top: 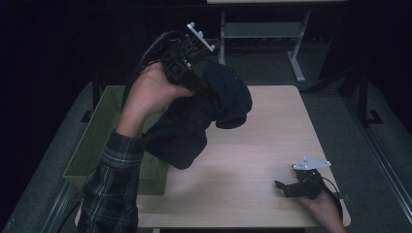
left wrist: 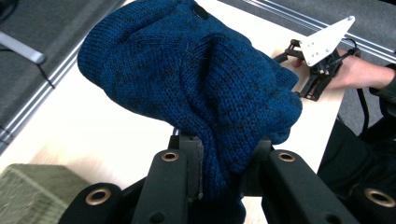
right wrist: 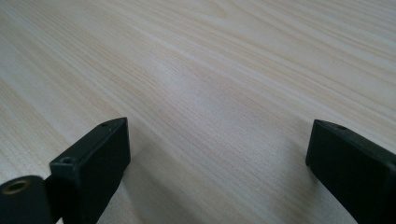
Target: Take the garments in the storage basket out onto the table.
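Observation:
A dark blue knitted garment point(top: 199, 121) hangs in the air over the table's left side, bunched and drooping toward the basket. My left gripper point(top: 187, 77) is raised high at the back left and is shut on the top of it. In the left gripper view the blue knit point(left wrist: 196, 79) is pinched between the two black jaws and a dark button shows near its top. My right gripper point(top: 284, 187) rests low on the table's front right corner. Its jaws stand wide apart over bare wood point(right wrist: 210, 93) with nothing between them.
A green mesh basket point(top: 97, 141) stands against the table's left edge, partly under the hanging knit. The light wooden table point(top: 262, 155) has free surface across its middle and right. A desk frame point(top: 296, 53) stands on the floor behind.

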